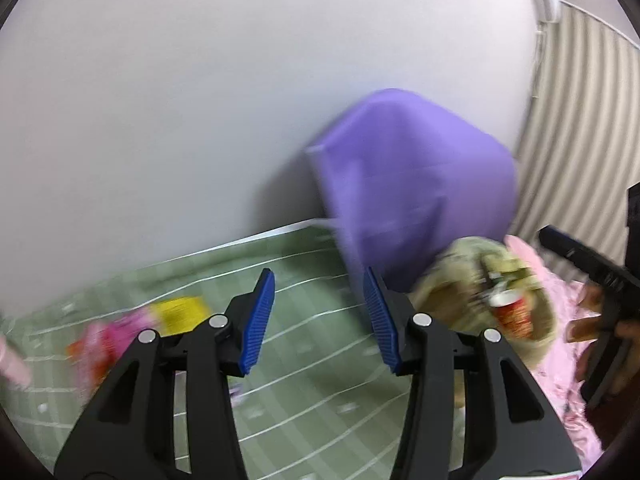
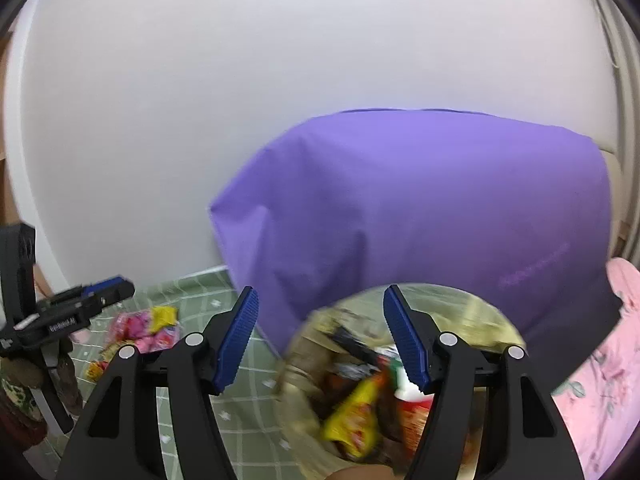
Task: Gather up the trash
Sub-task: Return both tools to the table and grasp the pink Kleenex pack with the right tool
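A round beige bin (image 1: 440, 280) (image 2: 304, 364) stands on the green mat, holding a red cup (image 1: 514, 314) (image 2: 412, 404), a yellow wrapper (image 2: 356, 412) and other blurred trash. Pink and yellow wrappers (image 1: 132, 332) (image 2: 148, 328) lie loose on the mat to the left. My left gripper (image 1: 319, 276) (image 2: 100, 296) is open over bare mat between those wrappers and the bin, with nothing between its fingers. My right gripper (image 2: 320, 293) (image 1: 576, 256) is wide open above the bin's near left rim and holds nothing.
A large purple cushion-like cover (image 1: 412, 184) (image 2: 420, 208) leans on the white wall right behind the bin. The green grid mat (image 1: 312, 360) (image 2: 192, 292) runs to the wall. Pink floral fabric (image 1: 560, 360) (image 2: 608, 380) lies at the right. Both views are motion-blurred.
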Action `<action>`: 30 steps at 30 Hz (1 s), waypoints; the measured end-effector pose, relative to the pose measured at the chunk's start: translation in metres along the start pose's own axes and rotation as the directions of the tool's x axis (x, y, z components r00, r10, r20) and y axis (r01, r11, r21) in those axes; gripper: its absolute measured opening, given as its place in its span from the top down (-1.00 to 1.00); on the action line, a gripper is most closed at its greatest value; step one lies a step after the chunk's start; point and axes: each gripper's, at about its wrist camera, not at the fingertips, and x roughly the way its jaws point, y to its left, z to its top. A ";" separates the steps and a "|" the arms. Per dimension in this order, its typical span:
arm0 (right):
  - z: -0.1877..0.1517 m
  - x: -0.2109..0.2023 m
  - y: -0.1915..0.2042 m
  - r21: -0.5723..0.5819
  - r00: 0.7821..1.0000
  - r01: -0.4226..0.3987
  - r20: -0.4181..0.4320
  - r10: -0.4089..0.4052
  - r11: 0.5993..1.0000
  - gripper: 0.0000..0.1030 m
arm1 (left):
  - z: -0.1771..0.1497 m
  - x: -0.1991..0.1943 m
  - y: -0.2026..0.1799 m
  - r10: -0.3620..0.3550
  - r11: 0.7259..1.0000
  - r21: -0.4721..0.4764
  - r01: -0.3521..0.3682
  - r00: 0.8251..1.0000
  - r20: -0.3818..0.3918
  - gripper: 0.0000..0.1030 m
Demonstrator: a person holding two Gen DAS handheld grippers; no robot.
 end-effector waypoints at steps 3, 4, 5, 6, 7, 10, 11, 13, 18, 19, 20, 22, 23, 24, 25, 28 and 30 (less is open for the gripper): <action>-0.002 0.016 0.019 -0.010 0.997 -0.061 -0.044 0.060 0.998 -0.20 | -0.020 -0.013 0.049 0.089 0.995 -0.053 -0.090 0.996 -0.016 0.15; -0.003 0.020 0.025 -0.020 0.996 -0.069 -0.059 0.068 0.997 -0.20 | -0.029 -0.019 0.068 0.122 0.990 -0.072 -0.123 0.992 -0.026 0.15; -0.004 0.025 0.031 -0.030 0.994 -0.084 -0.078 0.082 0.996 -0.20 | -0.037 -0.023 0.084 0.152 0.984 -0.089 -0.154 0.988 -0.036 0.15; -0.006 0.029 0.038 -0.039 0.992 -0.094 -0.089 0.090 0.995 -0.20 | -0.042 -0.031 0.098 0.172 0.979 -0.101 -0.175 0.984 -0.042 0.15; -0.009 0.033 0.044 -0.051 0.991 -0.096 -0.096 0.090 0.994 -0.20 | -0.049 -0.033 0.112 0.196 0.973 -0.116 -0.200 0.979 -0.048 0.15; -0.017 0.045 0.060 -0.067 0.986 -0.114 -0.127 0.105 0.991 -0.20 | -0.073 -0.047 0.165 0.266 0.944 -0.178 -0.277 0.960 -0.082 0.15; -0.020 0.050 0.064 -0.063 0.983 -0.121 -0.143 0.111 0.991 -0.19 | -0.080 -0.048 0.177 0.271 0.937 -0.198 -0.286 0.957 -0.100 0.14; -0.028 0.056 0.071 -0.064 0.978 -0.137 -0.168 0.125 0.989 -0.18 | -0.094 -0.046 0.195 0.266 0.929 -0.227 -0.292 0.954 -0.137 0.14; -0.052 0.080 0.102 -0.099 0.958 -0.179 -0.246 0.150 0.979 -0.17 | -0.128 -0.037 0.218 0.249 0.910 -0.277 -0.310 0.940 -0.234 0.14; -0.057 0.085 0.110 -0.109 0.954 -0.186 -0.258 0.153 0.976 -0.17 | -0.130 -0.037 0.217 0.240 0.911 -0.279 -0.302 0.942 -0.237 0.14; -0.062 0.089 0.117 -0.116 0.950 -0.193 -0.269 0.156 0.974 -0.17 | -0.131 -0.038 0.216 0.230 0.914 -0.281 -0.293 0.945 -0.234 0.14; -0.071 0.100 0.135 -0.135 0.947 -0.192 -0.286 0.148 0.972 -0.17 | -0.129 -0.039 0.212 0.220 0.917 -0.284 -0.281 0.948 -0.229 0.14; -0.077 0.107 0.148 -0.147 0.947 -0.183 -0.292 0.134 0.972 -0.17 | -0.128 -0.043 0.209 0.213 0.918 -0.288 -0.273 0.951 -0.224 0.14; -0.083 0.112 0.156 -0.157 0.947 -0.173 -0.297 0.120 0.972 -0.17 | -0.127 -0.042 0.207 0.209 0.918 -0.290 -0.268 0.953 -0.220 0.14; -0.087 0.119 0.166 -0.167 0.945 -0.172 -0.305 0.115 0.971 -0.17 | -0.125 -0.044 0.205 0.206 0.918 -0.294 -0.265 0.954 -0.216 0.14; -0.101 0.147 0.194 -0.174 0.911 -0.253 -0.374 0.174 0.952 -0.17 | -0.124 -0.050 0.200 0.205 0.915 -0.305 -0.263 0.956 -0.211 0.14; -0.109 0.169 0.208 -0.161 0.888 -0.274 -0.422 0.185 0.948 -0.15 | -0.126 -0.053 0.199 0.210 0.910 -0.314 -0.270 0.955 -0.212 0.14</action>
